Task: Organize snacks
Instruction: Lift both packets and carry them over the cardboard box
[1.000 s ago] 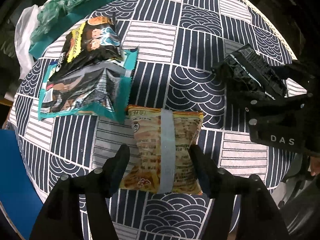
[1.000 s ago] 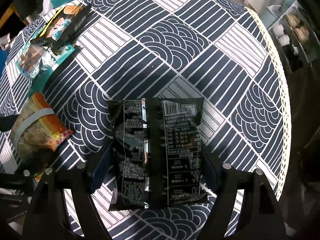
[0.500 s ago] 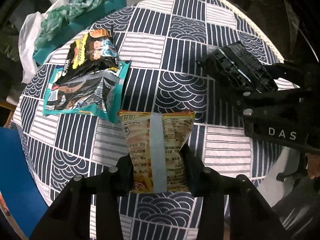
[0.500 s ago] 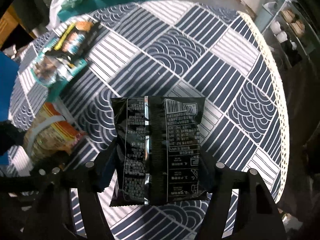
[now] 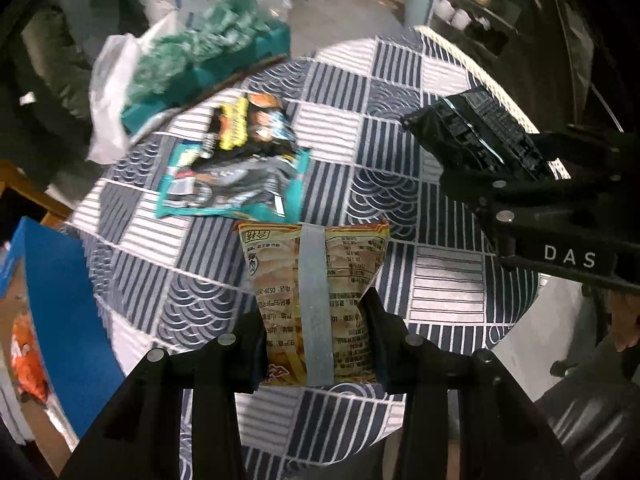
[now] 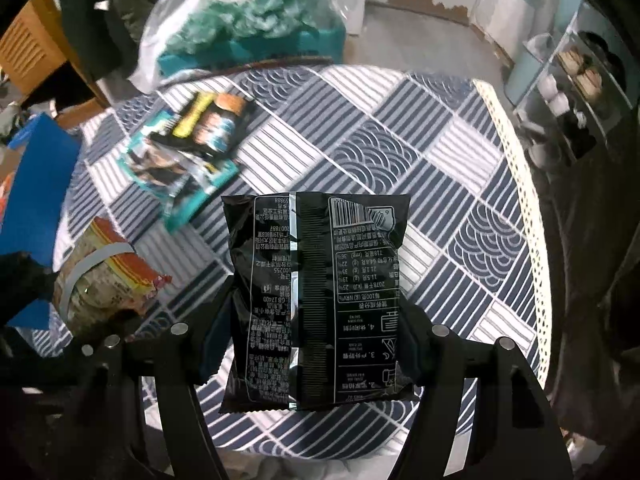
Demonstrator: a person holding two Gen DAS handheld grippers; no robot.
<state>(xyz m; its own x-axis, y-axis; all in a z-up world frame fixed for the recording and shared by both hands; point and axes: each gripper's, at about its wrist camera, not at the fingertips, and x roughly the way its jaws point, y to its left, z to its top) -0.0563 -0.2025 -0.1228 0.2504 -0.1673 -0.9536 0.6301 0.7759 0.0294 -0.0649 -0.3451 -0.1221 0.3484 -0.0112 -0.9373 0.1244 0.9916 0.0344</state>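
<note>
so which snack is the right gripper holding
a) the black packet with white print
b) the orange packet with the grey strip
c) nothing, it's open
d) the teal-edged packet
a: in the right wrist view the right gripper is shut on the black packet, held above the table; the orange packet is in the left gripper.

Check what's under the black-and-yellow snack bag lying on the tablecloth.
The black-and-yellow snack bag lies on top of a teal-edged foil snack packet, which rests on the navy-and-white patterned tablecloth. The teal packet's upper part is covered, so anything else beneath can't be seen.
</note>
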